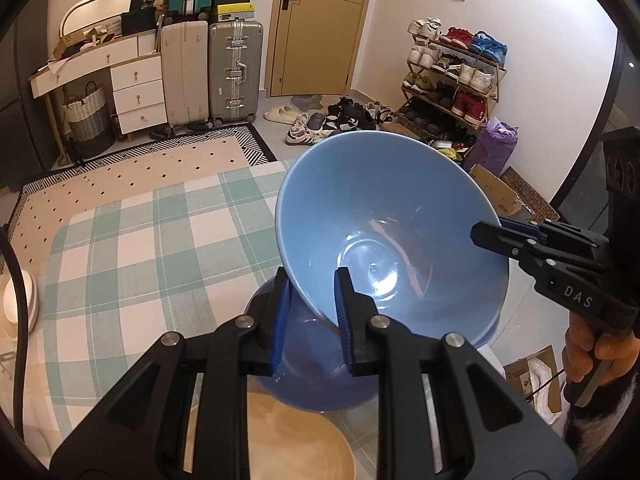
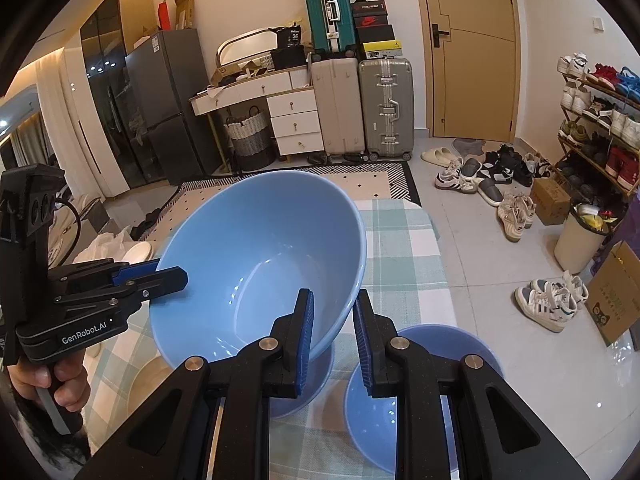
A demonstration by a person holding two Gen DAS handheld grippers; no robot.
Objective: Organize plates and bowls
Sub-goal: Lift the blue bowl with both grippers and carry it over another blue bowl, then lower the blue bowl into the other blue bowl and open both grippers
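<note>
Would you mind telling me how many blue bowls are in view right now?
2. One large blue bowl is held tilted above the checked table, gripped at opposite rim edges by both tongs. A second blue bowl sits on the table below. Others may be hidden.

1. Large blue bowl: glazed ceramic, smooth, glossy, with bright glints in the well.
2. Smaller blue bowl, near the table's right edge: same glossy glaze.
3. Tan plate: matt, faintly speckled.
4. Tablecloth: woven checked cloth, matt, slightly rough.
5. Left gripper and right gripper: matt black plastic, ribbed blue pads, shiny metal pins.
</note>
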